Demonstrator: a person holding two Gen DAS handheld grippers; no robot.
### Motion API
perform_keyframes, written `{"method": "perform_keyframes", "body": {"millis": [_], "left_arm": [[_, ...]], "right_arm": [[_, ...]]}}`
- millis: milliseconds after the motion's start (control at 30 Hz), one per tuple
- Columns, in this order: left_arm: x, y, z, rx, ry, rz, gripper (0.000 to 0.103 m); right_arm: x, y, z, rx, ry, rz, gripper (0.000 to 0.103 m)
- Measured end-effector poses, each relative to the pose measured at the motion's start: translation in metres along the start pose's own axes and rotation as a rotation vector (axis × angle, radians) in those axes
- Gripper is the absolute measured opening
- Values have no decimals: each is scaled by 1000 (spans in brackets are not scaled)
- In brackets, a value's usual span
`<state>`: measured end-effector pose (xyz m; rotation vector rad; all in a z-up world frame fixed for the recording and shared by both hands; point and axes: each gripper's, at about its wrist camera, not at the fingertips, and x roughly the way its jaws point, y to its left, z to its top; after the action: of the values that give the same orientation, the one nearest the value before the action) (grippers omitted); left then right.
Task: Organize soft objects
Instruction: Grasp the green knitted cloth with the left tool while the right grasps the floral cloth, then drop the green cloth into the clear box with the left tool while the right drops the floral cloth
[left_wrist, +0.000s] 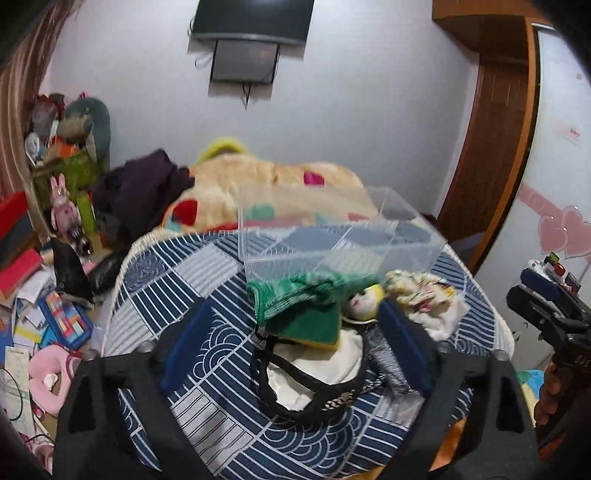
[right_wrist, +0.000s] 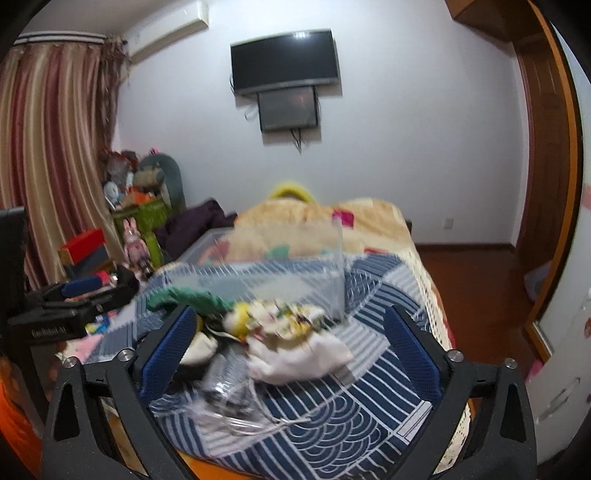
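Observation:
A pile of soft things lies on the blue patterned bedspread: a green knitted cloth, a green-and-yellow sponge, a small doll with a yellow hat, a floral-and-white cloth, a white cloth in a black band. A clear plastic box stands just behind them. My left gripper is open above the pile, holding nothing. My right gripper is open over the floral-and-white cloth, holding nothing. The right wrist view is blurred.
A beige spotted blanket and dark purple clothes lie at the far end of the bed. Toys, books and boxes crowd the floor on the left. A wooden wardrobe stands to the right. A TV hangs on the wall.

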<state>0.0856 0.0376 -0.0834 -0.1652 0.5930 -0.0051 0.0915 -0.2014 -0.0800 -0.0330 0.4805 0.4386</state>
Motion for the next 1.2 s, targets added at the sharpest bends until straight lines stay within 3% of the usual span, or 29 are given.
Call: {"method": "perform_keyframes", "body": {"millis": [267, 367, 467, 533, 700, 833, 1000, 1200], "left_arm": [[42, -7, 8, 73, 53, -11, 86], [60, -10, 8, 97, 80, -10, 86], [74, -7, 8, 93, 107, -26, 85], [79, -5, 7, 79, 117, -36, 75], [80, 0, 5, 42, 116, -80, 62], [73, 1, 5, 49, 111, -97, 43], [56, -3, 7, 80, 74, -79, 25], [31, -1, 16, 67, 13, -84, 17]], "right_arm": [[48, -11, -7, 28, 128, 63, 78], [65, -7, -6, 14, 163, 81, 76], [77, -1, -7, -8, 202, 98, 65], [86, 0, -7, -16, 224, 105, 55], [86, -4, -9, -7, 216, 125, 37], [85, -11, -10, 16, 223, 145, 20], [73, -10, -4, 19, 180, 143, 14], [46, -7, 8, -8, 100, 146, 14]]}}
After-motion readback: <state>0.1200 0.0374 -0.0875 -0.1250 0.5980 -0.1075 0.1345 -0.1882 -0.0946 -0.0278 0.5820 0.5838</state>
